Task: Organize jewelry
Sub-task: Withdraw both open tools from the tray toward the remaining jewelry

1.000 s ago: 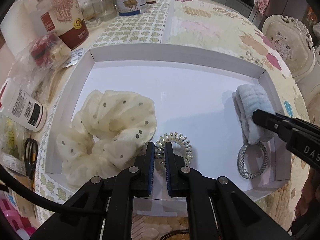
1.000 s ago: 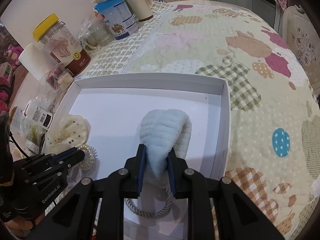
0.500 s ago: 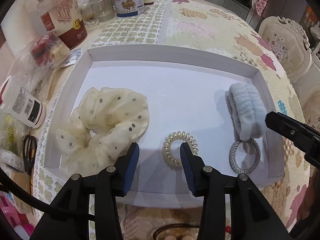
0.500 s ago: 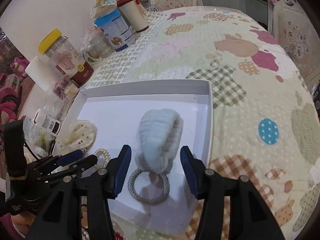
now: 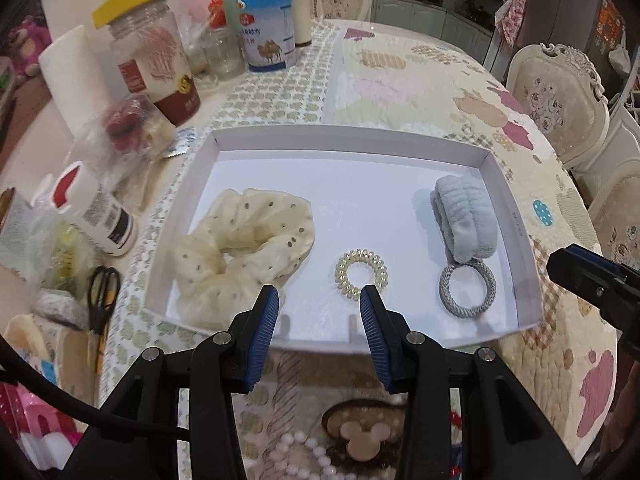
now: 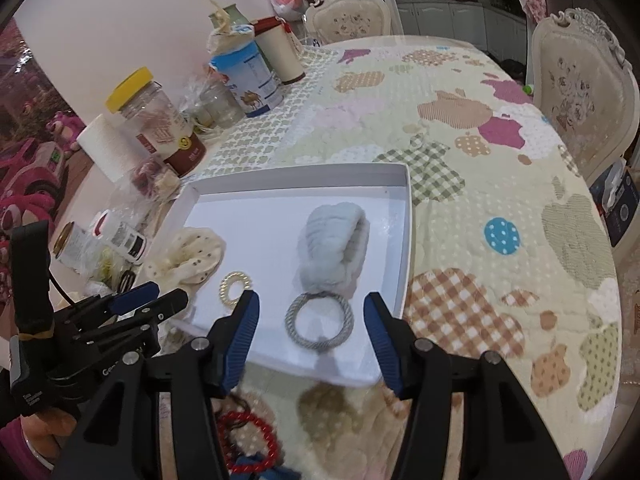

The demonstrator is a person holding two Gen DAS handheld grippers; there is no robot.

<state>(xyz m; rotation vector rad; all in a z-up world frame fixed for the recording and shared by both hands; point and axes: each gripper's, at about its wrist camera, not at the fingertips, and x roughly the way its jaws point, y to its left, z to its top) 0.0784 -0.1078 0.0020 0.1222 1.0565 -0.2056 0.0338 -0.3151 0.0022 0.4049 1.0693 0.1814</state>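
**A:** What has just changed on the table?

**B:** Both tools have let go; a second ago the left gripper (image 5: 319, 312) was pinched on the pearly spiral hair tie (image 5: 361, 274) and the right gripper (image 6: 311, 322) was clamped on the pale blue fluffy scrunchie (image 6: 334, 248); now each set of fingers stands wide apart and holds nothing, pulled back over the near rim of the white tray (image 5: 348, 142).

**A:** Where do the pieces lie?

**B:** All inside the tray; a cream dotted scrunchie (image 5: 244, 248) fills the near left; the spiral hair tie rests flat at near centre, apart from it; the blue scrunchie sits at the right, its near end touching a grey braided hair tie (image 5: 467, 290) that lies flat near the right corner.

**A:** So what does that mean for the job?

**B:** I judge that two placements are finished; more remains, since a pearl bead strand (image 5: 304, 446) and a pink mouse-shaped clip (image 5: 362, 444) wait on the cloth nearer than the tray, with a red bead bracelet (image 6: 250, 438) below the right fingers; jars and scissors (image 5: 102, 294) crowd the far left.
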